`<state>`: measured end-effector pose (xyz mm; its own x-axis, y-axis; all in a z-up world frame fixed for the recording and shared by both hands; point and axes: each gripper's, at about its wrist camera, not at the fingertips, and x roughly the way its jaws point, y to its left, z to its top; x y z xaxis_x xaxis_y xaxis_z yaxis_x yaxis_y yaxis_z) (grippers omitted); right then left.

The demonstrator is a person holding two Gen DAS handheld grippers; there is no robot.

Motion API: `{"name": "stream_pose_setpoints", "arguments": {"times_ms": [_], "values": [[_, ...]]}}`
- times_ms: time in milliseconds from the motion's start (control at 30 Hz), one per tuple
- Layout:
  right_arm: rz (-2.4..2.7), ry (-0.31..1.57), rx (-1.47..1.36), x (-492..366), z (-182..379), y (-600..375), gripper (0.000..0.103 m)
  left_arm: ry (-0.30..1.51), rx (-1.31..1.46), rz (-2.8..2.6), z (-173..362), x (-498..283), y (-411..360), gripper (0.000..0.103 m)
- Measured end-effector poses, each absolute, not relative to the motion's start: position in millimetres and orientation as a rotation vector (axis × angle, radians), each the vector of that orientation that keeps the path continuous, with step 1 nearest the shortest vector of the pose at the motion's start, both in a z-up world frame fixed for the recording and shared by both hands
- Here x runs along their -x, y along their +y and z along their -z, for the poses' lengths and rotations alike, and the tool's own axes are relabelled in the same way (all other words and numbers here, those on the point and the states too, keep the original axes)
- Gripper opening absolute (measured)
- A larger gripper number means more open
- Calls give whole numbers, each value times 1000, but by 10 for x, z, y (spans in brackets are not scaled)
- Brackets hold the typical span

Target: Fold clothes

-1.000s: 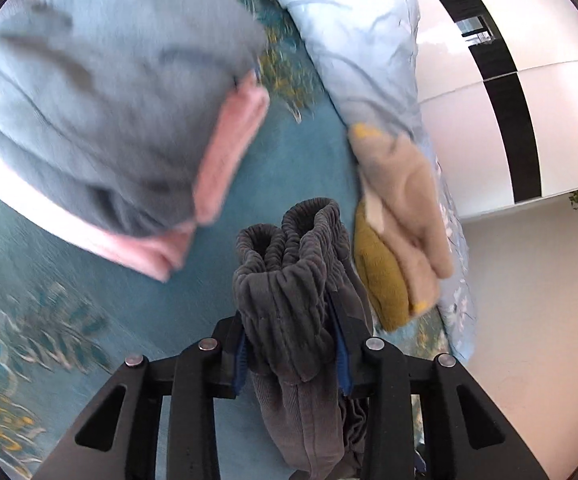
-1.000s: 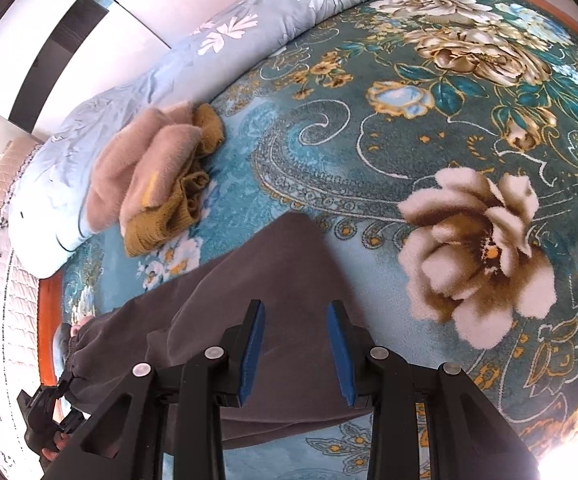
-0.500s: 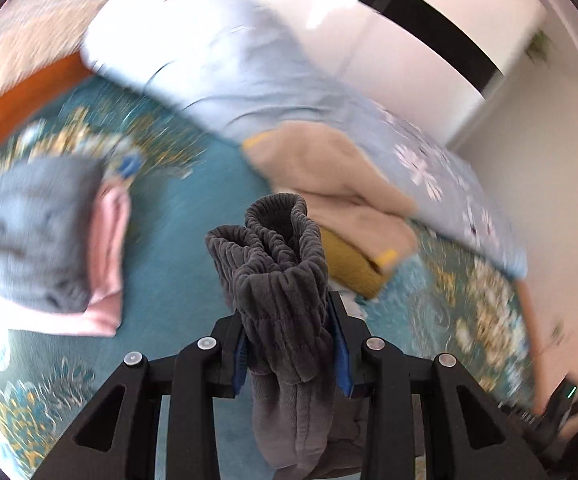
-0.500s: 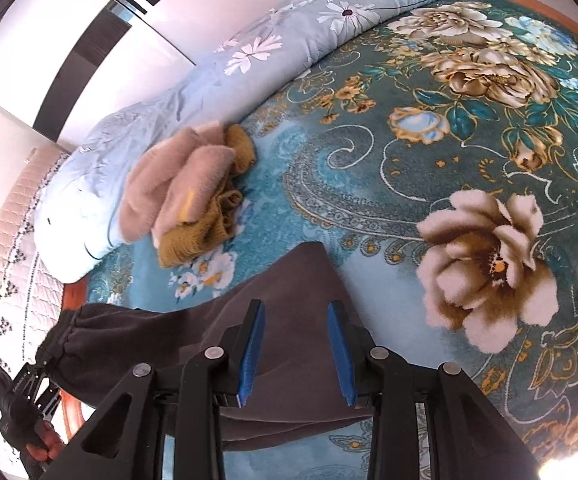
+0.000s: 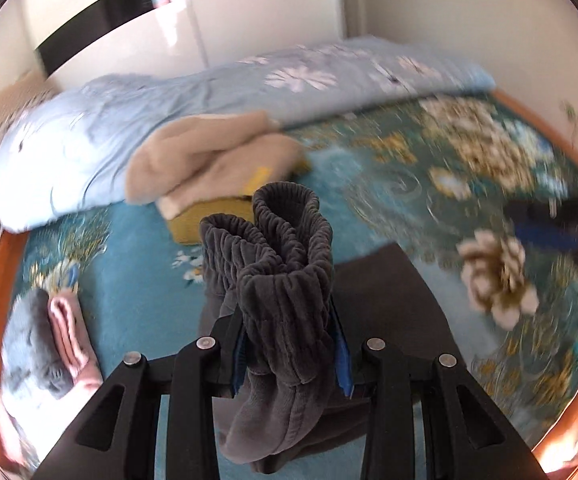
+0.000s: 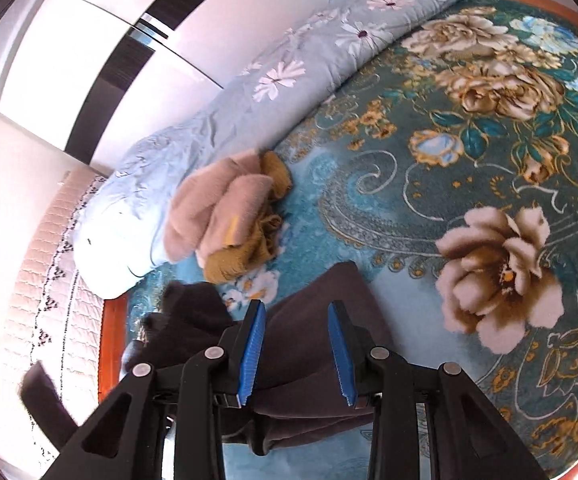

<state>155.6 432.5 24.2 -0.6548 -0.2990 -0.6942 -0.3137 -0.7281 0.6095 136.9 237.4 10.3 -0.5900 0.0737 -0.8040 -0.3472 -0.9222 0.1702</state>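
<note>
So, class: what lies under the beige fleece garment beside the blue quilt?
A mustard knitted garment lies under the beige fleece garment, sticking out at its edges. Most of it is covered, so its shape and fold cannot be seen. Both rest on the floral blanket.

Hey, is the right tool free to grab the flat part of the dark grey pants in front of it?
Probably yes. The right tool is open and empty, right over the dark grey pants, with nothing between them. The left tool holds only the bunched waistband end.

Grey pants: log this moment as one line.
left gripper: shut on pants waistband, lifted | right gripper: open over pants | rest of pants: flat on blanket | fold: unfinished
</note>
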Motion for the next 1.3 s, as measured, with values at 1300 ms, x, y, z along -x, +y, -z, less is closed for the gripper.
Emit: {"name": "stream_pose_setpoints", "arguments": {"times_ms": [1300], "values": [[-2469,1203,1708,-1227,498,3997,64,-482,1729,-2477,531,-891,574,72]]}}
